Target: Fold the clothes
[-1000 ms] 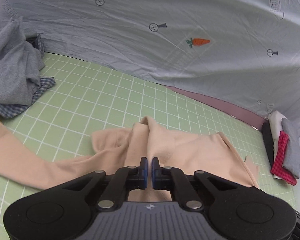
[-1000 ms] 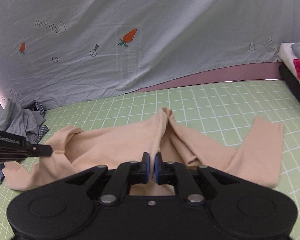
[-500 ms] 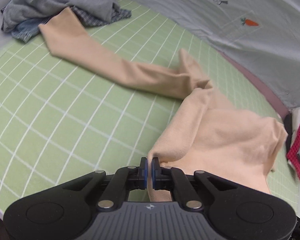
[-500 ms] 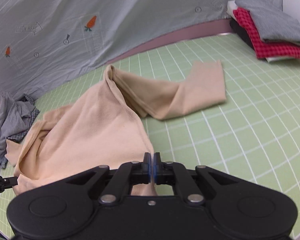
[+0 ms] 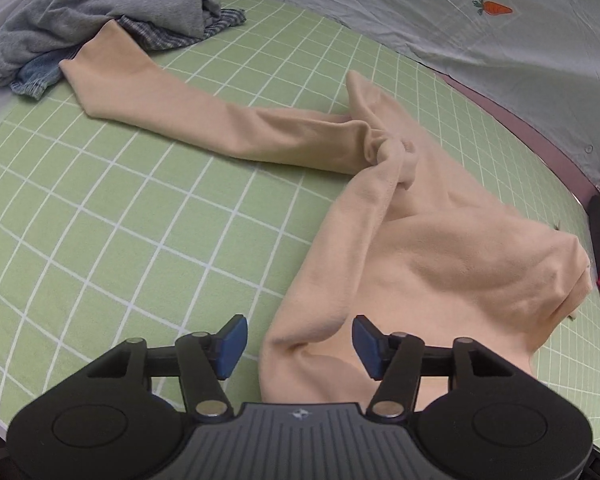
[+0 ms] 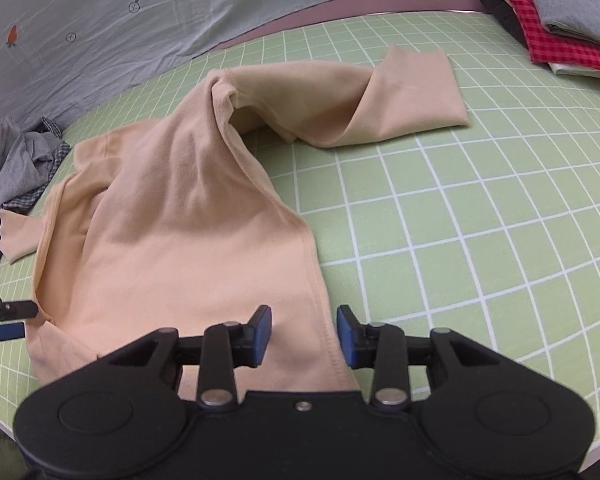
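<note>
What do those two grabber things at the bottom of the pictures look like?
Both are alike: the left tongs and right tongs have black plastic bodies, jointed black link arms with silver rivets, and blue fingertip pads. The left body is ribbed grey with a small logo.

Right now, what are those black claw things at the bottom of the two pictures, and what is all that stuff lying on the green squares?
Those claws are grabbing tools. A person holds one in each hand, and each tool has a little camera looking out along its two fingers. So one picture is from the left gripper and the other from the right gripper. Both have their blue-tipped fingers spread open, so neither is holding anything. Between them lies a peach long-sleeved shirt on a green grid mat, with one sleeve stretched out each way and the middle bunched up. A heap of crumpled grey and checked clothes sits in one far corner, a neat pile of folded clothes in the other. Behind hangs a grey sheet with carrots.
</note>
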The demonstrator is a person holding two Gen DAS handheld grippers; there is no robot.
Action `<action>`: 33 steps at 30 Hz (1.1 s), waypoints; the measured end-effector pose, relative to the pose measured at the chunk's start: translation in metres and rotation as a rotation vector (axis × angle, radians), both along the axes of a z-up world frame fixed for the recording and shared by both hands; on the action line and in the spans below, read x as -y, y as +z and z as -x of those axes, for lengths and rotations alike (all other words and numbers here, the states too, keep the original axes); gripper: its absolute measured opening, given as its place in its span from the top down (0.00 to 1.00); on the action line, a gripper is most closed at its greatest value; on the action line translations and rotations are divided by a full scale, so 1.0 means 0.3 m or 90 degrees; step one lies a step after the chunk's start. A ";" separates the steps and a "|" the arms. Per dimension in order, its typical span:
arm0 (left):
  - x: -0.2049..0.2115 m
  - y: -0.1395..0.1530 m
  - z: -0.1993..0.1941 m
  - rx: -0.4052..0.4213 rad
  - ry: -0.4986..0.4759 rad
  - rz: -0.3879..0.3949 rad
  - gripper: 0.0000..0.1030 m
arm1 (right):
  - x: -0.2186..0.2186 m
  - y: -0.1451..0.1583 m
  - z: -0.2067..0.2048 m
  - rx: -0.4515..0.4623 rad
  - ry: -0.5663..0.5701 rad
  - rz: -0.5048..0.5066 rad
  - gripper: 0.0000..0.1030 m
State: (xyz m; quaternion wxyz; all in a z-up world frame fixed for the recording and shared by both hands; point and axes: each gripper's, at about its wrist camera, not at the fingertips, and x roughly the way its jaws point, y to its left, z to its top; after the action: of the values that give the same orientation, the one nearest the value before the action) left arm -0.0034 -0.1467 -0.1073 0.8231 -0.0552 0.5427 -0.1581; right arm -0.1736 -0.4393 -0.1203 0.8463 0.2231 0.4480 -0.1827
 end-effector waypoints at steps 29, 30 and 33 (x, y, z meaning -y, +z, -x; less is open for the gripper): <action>-0.095 -0.048 -0.031 0.019 0.002 -0.125 0.46 | -0.116 -0.019 0.015 -0.054 0.051 0.083 0.83; -0.099 -0.051 -0.025 0.016 -0.006 -0.123 0.66 | -0.119 -0.018 0.017 -0.054 0.053 0.081 0.88; -0.115 -0.056 -0.006 0.010 -0.026 -0.122 0.90 | -0.129 -0.016 0.025 -0.057 0.055 0.080 0.91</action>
State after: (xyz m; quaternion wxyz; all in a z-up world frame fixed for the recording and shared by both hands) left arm -0.0016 -0.1122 -0.1240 0.8254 0.0360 0.5498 -0.1228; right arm -0.1812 -0.4005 -0.1252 0.8446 0.1414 0.4824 -0.1839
